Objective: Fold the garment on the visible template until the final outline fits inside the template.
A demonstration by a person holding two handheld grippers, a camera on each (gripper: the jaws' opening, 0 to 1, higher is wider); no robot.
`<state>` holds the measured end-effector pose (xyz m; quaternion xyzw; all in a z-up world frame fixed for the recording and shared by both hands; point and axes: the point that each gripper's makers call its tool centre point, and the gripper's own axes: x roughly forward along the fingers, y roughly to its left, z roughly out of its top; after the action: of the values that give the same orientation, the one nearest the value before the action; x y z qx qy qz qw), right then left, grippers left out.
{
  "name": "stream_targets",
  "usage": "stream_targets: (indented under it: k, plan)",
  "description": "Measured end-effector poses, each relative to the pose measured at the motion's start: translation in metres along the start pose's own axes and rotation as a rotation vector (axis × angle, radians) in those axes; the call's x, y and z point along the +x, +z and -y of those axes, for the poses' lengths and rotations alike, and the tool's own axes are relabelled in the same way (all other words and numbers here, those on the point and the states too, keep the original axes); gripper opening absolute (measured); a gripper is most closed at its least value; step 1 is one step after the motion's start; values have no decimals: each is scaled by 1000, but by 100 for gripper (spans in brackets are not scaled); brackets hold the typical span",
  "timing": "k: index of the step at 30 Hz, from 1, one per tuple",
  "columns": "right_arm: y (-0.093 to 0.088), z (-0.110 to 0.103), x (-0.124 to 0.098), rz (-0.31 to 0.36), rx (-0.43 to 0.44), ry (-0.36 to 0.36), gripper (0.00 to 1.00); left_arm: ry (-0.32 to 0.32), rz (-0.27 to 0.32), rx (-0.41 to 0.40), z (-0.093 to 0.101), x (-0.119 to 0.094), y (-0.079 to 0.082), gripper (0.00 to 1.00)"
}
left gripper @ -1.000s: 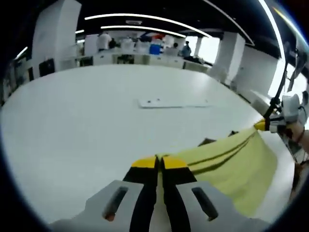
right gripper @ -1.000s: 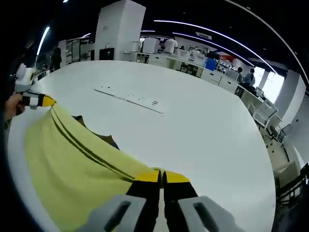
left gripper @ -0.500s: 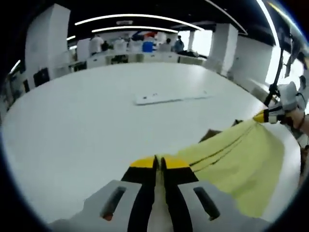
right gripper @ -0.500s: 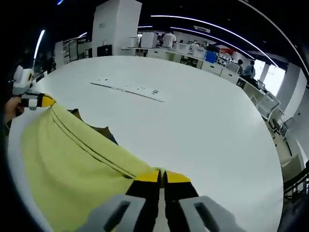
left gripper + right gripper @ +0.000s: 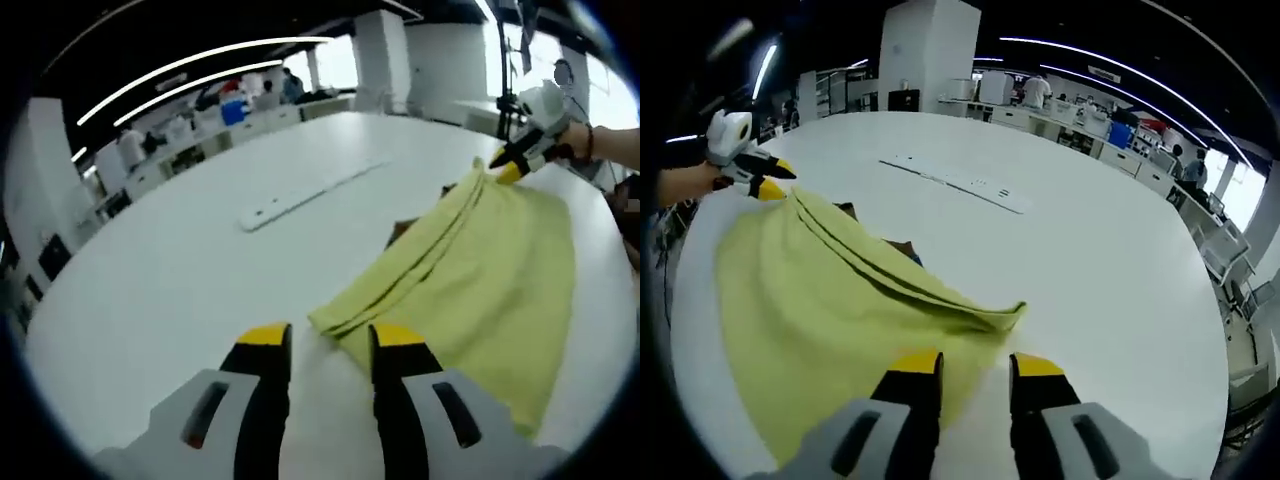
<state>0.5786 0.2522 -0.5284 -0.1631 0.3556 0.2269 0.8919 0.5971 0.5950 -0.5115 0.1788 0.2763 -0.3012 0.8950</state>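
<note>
The yellow garment (image 5: 470, 275) lies spread on the large white table (image 5: 180, 270), folded over so that a doubled edge with dark stitched lines runs diagonally across it; in the right gripper view the same garment (image 5: 830, 310) fans out wide and flat, its folded corner ending in a small point just ahead of the jaws. A bit of brown and blue material (image 5: 902, 250) peeks out from under the far edge of the garment, too little of it showing to tell what it is. Beyond the garment, well apart from it, a long flat white strip (image 5: 300, 195) rests on the table, seen also in the right gripper view (image 5: 955, 182). The left gripper (image 5: 322, 342) has its yellow-tipped jaws parted with nothing between them, the garment's near corner lying just beyond the gap. The right gripper (image 5: 975, 366) likewise stands released, its jaws apart and bare, hovering over the garment's near edge. In the left gripper view the right gripper (image 5: 510, 168) appears at the garment's far corner, held by a hand (image 5: 580, 145), and whether its tips are closed there cannot be told. In the right gripper view the left gripper (image 5: 768, 180) sits at the garment's opposite far corner, likewise in a hand (image 5: 685, 183).
</note>
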Motion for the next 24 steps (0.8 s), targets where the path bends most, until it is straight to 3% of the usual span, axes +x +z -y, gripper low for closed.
stream_targets:
  k: [4, 8, 12, 18, 24]
  plan:
    - [10, 4, 6, 47, 75, -26, 23, 9, -30, -21, -3, 12, -7, 27]
    - [20, 10, 16, 93, 132, -46, 23, 22, -15, -49, -7, 22, -4, 27]
    - [22, 18, 28, 97, 223, -101, 23, 109, 18, -161, -24, 29, 3, 28]
    - [25, 30, 28, 118, 330, -154, 23, 190, 49, -328, -40, 26, 2, 36]
    - [26, 27, 22, 116, 353, -144, 26, 197, 56, -373, -43, 15, 1, 43]
